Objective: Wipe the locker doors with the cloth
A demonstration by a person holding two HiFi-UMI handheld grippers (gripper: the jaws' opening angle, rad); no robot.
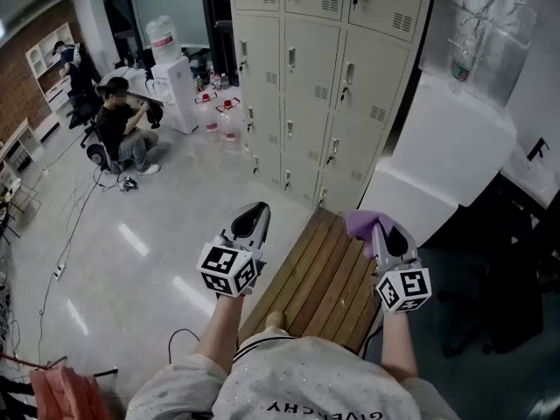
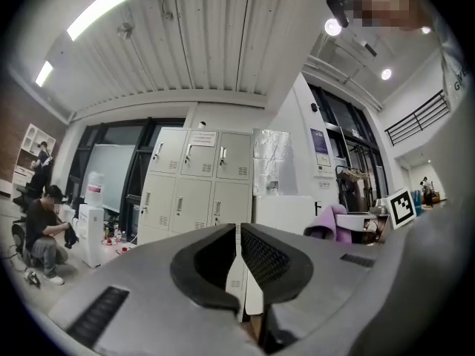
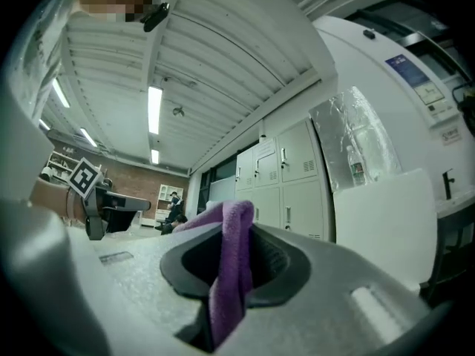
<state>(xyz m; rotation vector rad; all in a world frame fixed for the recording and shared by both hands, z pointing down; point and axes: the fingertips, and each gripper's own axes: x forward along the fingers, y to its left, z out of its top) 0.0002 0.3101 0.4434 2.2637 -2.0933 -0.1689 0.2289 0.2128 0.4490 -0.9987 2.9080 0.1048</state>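
At 12 o'clock, lockers (image 1: 324,77) are standing beyond the wooden surface (image 1: 319,283). Right tongs (image 1: 386,228) are pinching the purple cloth (image 1: 360,224). Left tongs (image 1: 259,208) are sitting pressed together, holding nothing.

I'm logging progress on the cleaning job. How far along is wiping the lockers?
Done: the purple cloth is already picked up, clamped in the right gripper, whose jaws are shut on it. In hand: both grippers hang over the wooden bench, apart from the lockers; the left gripper is shut and empty. Left: all the wiping, since the cloth touches no locker door yet.
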